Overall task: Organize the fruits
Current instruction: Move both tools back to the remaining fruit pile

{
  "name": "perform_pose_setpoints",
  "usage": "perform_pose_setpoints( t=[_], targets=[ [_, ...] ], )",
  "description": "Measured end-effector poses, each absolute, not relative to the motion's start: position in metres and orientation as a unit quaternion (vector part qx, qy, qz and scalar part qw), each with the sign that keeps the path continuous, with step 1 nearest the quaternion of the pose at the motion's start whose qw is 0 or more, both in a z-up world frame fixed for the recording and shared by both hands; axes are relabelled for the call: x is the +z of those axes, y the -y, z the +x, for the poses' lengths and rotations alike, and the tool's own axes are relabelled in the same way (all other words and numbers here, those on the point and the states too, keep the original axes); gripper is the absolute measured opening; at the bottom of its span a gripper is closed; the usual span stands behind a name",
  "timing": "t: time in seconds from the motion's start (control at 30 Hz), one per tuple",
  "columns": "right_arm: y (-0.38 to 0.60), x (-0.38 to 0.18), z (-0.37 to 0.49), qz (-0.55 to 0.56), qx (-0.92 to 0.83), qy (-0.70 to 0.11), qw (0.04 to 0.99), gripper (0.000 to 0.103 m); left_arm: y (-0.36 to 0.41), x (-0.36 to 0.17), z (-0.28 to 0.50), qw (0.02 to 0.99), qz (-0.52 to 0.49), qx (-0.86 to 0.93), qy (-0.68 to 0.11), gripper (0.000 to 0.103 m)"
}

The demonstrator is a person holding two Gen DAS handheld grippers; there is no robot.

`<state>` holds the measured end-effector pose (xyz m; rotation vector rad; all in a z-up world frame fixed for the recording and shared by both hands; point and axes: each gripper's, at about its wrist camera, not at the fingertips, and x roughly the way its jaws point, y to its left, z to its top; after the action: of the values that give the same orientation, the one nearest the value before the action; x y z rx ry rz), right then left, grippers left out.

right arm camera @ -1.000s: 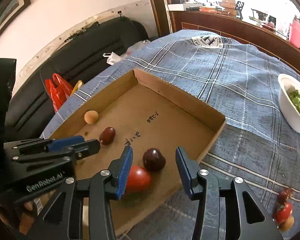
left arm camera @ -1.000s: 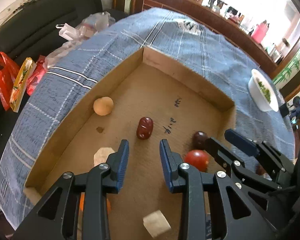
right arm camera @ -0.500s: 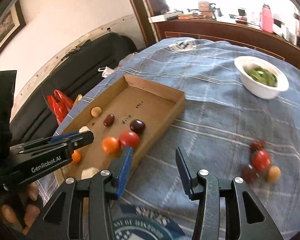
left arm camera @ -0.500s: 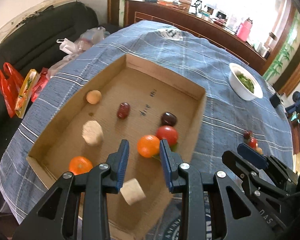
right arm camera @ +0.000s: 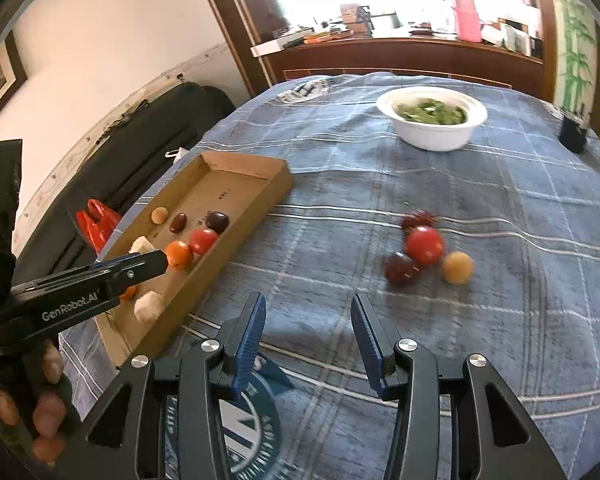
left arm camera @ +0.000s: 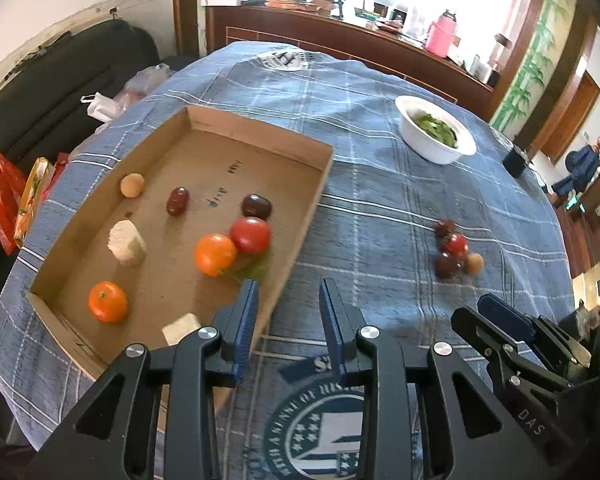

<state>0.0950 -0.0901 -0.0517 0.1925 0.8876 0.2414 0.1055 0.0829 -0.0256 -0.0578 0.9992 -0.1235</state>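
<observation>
Both hand-held grippers have pulled back from the cardboard tray (left arm camera: 292, 216), so its whole floor now shows, with fruit scattered inside: two oranges, a red tomato (left arm camera: 250, 235), dark plums and pale chunks I can't identify. Four more small fruits (right arm camera: 424, 246) sit clustered on the blue checked cloth of the worktop (right arm camera: 500, 208), well apart from the tray. A white bowl of greens (right arm camera: 432, 118) stands farther off. Left hand-held gripper (left arm camera: 288, 312) hangs narrowly parted, empty; right hand-held gripper (right arm camera: 308, 332) gapes wider, empty too, both tilted downward.
</observation>
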Motion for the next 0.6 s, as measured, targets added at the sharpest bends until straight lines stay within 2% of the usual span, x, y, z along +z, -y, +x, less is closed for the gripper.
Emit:
perform_pose_setpoints(
  t=[0.6],
  targets=[
    [0.156, -0.057, 0.054, 0.121, 0.071, -0.422, 0.895, 0.047, -0.028, -0.03, 0.084, 0.867, 0.004, -0.097, -0.489, 0.029]
  ],
)
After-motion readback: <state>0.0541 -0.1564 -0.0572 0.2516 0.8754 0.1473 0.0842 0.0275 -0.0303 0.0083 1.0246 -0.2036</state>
